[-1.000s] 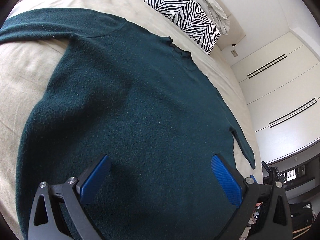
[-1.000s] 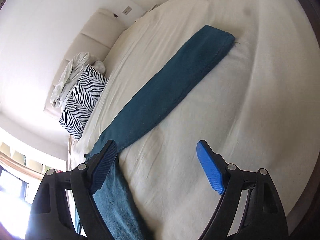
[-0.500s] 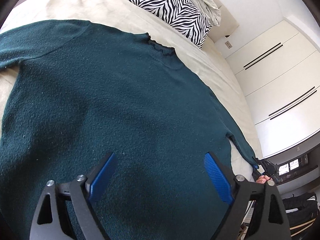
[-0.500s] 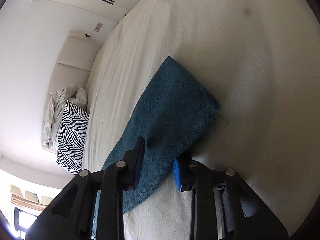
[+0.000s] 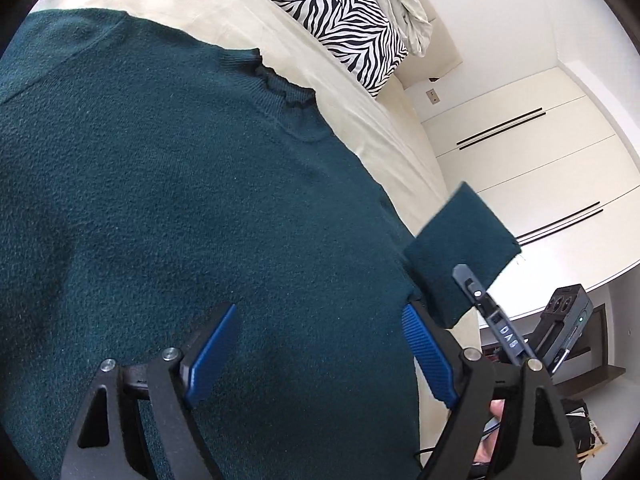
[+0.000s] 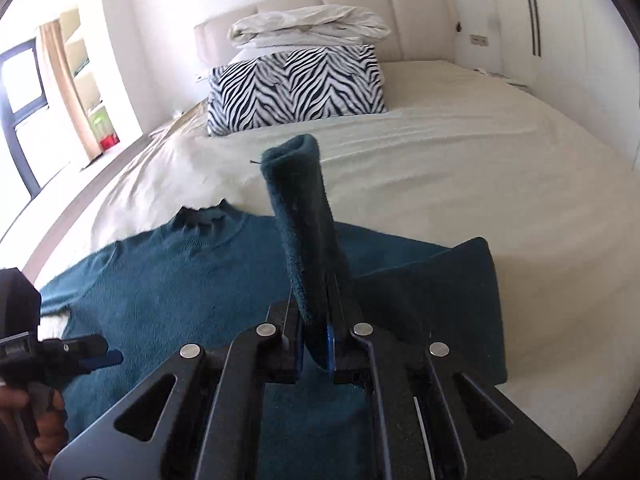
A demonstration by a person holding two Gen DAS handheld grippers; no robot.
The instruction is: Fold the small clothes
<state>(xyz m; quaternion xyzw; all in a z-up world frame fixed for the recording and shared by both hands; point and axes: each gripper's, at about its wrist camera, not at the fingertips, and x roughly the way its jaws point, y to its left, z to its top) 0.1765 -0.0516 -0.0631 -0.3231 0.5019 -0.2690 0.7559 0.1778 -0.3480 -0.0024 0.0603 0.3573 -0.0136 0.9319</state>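
A dark green sweater lies flat on the bed, its ruffled collar pointing toward the zebra pillow at the headboard. A folded white blanket sits on top of that pillow.

The right claw is pressed together, pinching the sleeve near its cuff. The sleeve is lifted off the bed and stands up from the jaws, cuff end uppermost, above the sweater's body. In the left wrist view the same sleeve hangs in the air at the sweater's right edge, with the right claw's fingers clamped on it.

The left claw is spread, its 2 blue pads wide apart just over the sweater's lower body with nothing between them. In the right wrist view it shows at the left edge, over the sweater, held by a hand.

White wardrobe doors stand beyond the bed.
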